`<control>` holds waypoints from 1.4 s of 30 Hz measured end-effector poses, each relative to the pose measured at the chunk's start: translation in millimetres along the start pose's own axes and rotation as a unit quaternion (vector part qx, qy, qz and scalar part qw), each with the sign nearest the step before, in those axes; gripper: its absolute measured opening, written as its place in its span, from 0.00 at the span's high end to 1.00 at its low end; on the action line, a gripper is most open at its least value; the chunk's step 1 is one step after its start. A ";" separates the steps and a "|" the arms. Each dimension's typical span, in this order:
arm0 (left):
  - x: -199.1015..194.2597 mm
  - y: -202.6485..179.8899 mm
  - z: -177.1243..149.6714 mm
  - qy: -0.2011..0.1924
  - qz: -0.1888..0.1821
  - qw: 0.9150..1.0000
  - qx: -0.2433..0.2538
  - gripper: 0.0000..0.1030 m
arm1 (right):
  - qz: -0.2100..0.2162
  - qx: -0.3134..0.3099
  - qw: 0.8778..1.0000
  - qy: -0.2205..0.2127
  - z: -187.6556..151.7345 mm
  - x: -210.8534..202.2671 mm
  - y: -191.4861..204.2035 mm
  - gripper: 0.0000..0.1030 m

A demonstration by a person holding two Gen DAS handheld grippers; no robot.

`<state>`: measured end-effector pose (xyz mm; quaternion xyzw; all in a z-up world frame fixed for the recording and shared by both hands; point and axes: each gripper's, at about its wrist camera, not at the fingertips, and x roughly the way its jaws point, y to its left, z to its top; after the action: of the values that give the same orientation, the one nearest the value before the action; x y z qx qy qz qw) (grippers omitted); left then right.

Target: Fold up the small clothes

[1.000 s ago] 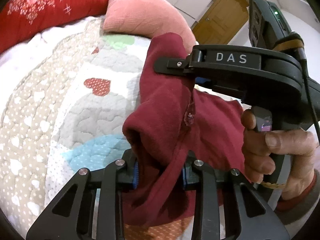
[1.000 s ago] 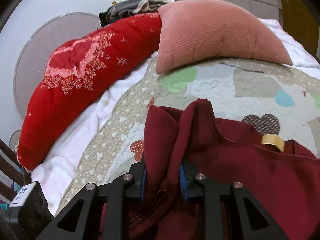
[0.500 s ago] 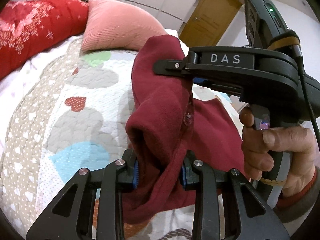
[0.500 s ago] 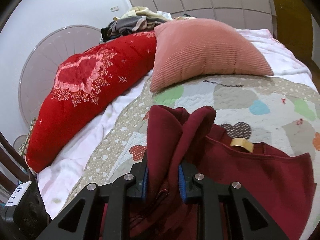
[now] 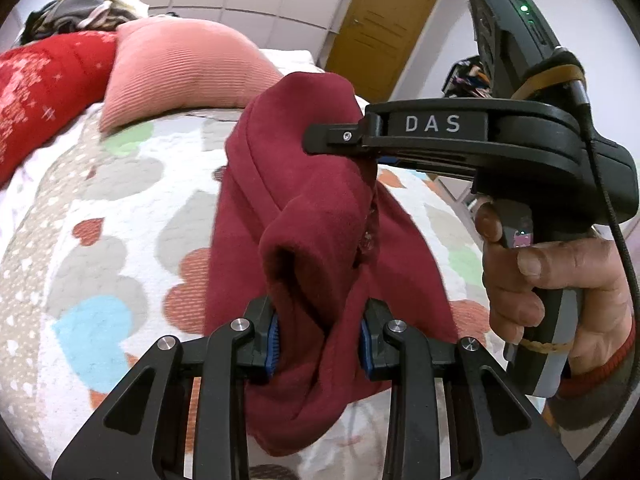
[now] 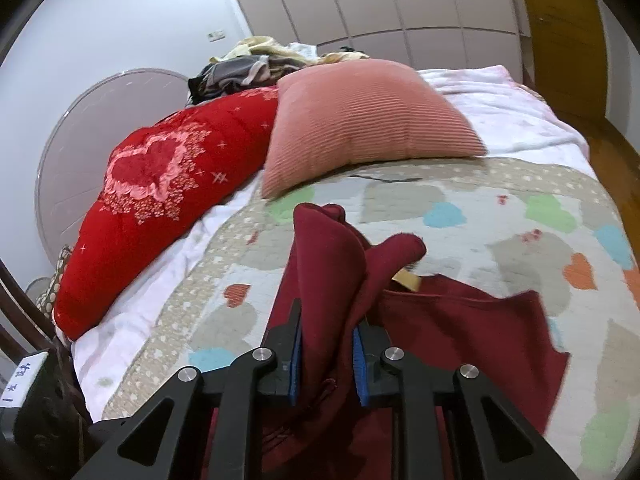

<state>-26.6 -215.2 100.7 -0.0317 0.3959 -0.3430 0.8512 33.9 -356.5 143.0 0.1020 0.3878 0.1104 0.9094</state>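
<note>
Gripping a bunched fold of the dark red sweater [image 5: 304,216] between the blue pads, left tongs [image 5: 319,344] clenched on the cloth and holding it up off the bed [image 5: 120,208]. Pinching another fold of the same sweater in the right tongs [image 6: 326,364], jaws closing on the fabric between them, hand [image 5: 560,280] wrapped round the handle, seen in the left view just beside the raised cloth. Trailing from both grips down onto the heart-patterned quilt [image 6: 480,208], well short of the pink cushion [image 6: 368,116] and red pillow [image 6: 160,184] at the bed's far edge.
</note>
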 end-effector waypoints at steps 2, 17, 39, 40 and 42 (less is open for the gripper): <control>6.9 -13.0 1.2 0.004 -0.002 1.000 0.010 0.72 | -0.003 0.008 1.000 -0.003 -3.4 -8.4 -15.0 0.82; 81.2 -87.1 -2.1 0.060 -0.021 0.997 0.051 0.72 | -0.045 0.053 0.998 -0.005 -34.1 -31.5 -108.9 0.84; 30.0 -19.3 -6.0 0.068 -0.027 0.997 0.013 0.53 | -0.056 0.021 0.998 -0.036 -61.4 -84.1 -85.6 0.78; 35.1 -13.3 -7.2 0.071 -0.023 0.997 -0.001 0.53 | -0.035 0.009 0.999 -0.027 -64.3 -79.4 -73.9 0.78; 43.3 -9.9 -10.6 0.075 -0.011 0.997 -0.006 0.53 | -0.029 -0.010 0.999 -0.010 -70.4 -67.4 -60.0 0.78</control>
<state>-20.0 -246.8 68.5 -0.0158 0.4601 -0.3513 0.8153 -55.5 -425.6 124.9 0.0824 0.3805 0.0869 0.9170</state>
